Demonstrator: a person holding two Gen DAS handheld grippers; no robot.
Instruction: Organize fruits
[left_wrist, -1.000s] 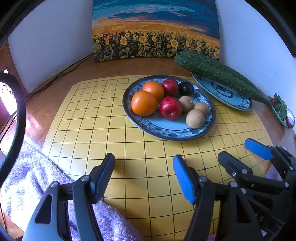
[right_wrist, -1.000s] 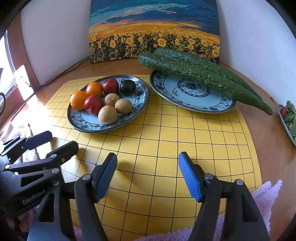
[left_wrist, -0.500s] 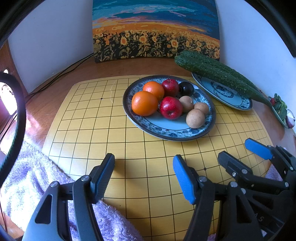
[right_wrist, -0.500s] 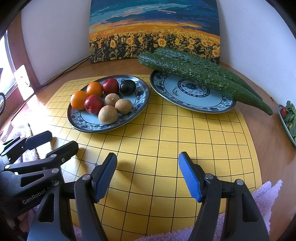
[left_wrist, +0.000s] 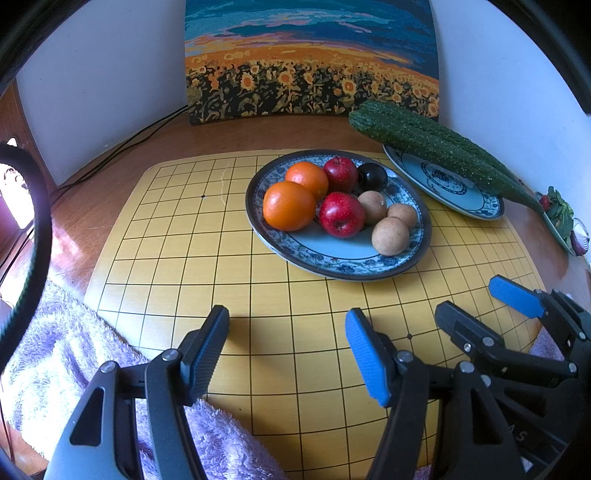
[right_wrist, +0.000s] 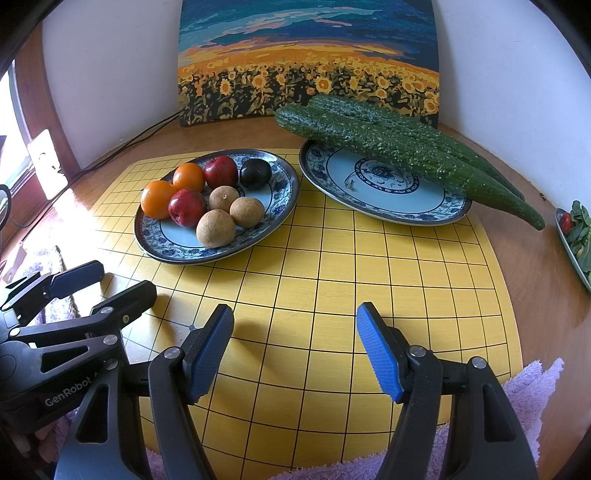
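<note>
A blue-patterned plate (left_wrist: 332, 262) (right_wrist: 177, 247) on the yellow grid board holds two oranges (left_wrist: 289, 205) (right_wrist: 159, 198), two red apples (left_wrist: 341, 214) (right_wrist: 187, 206), a dark plum (left_wrist: 372, 176) (right_wrist: 255, 172) and three brown round fruits (left_wrist: 390, 236) (right_wrist: 215, 228). A second plate (left_wrist: 454, 188) (right_wrist: 380, 192) to its right carries long green cucumbers (left_wrist: 436, 147) (right_wrist: 399, 147). My left gripper (left_wrist: 286, 350) (right_wrist: 101, 282) is open and empty, near the board's front edge. My right gripper (right_wrist: 295, 347) (left_wrist: 476, 304) is open and empty beside it.
A sunflower painting (left_wrist: 310, 62) leans on the back wall. A cable (left_wrist: 122, 147) runs along the left. A small dish of greens (right_wrist: 576, 236) sits at the far right. A purple fluffy towel (left_wrist: 74, 369) lies under the board's front edge.
</note>
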